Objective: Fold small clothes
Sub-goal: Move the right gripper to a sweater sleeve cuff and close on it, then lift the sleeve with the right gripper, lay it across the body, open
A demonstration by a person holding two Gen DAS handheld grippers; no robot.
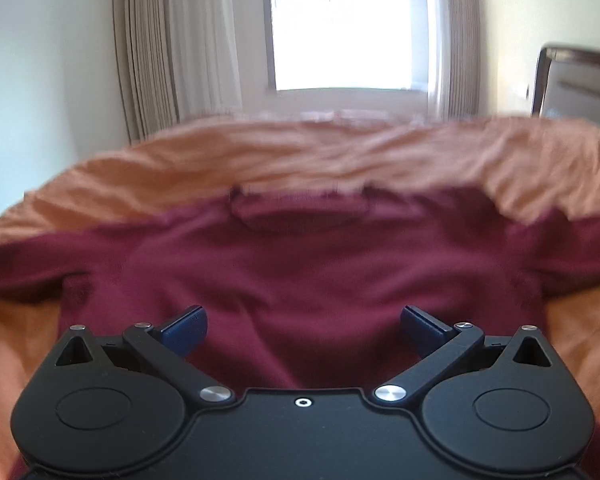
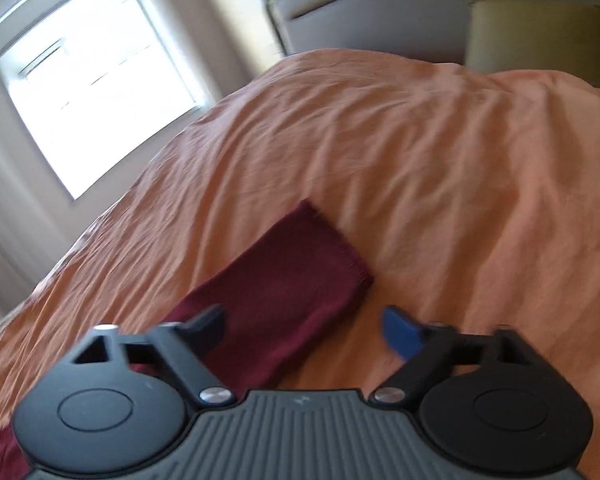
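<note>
Orange bedspread [image 1: 180,168]; both grippers wide, empty.

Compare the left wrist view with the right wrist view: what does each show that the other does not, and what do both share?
Only the left wrist view shows the maroon top's neckline, spread body and the curtains. Only the right wrist view shows a sleeve end lying flat and a yellowish pillow. Both share the orange bedspread, the window, the headboard and an open gripper: left, right.

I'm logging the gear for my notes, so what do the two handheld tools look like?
Both are black plastic with round hubs, silver pivot screws and blue-padded fingers. The left tool has a smooth black top; the right tool has a grey ribbed top. No cables or sleeves show.
</note>
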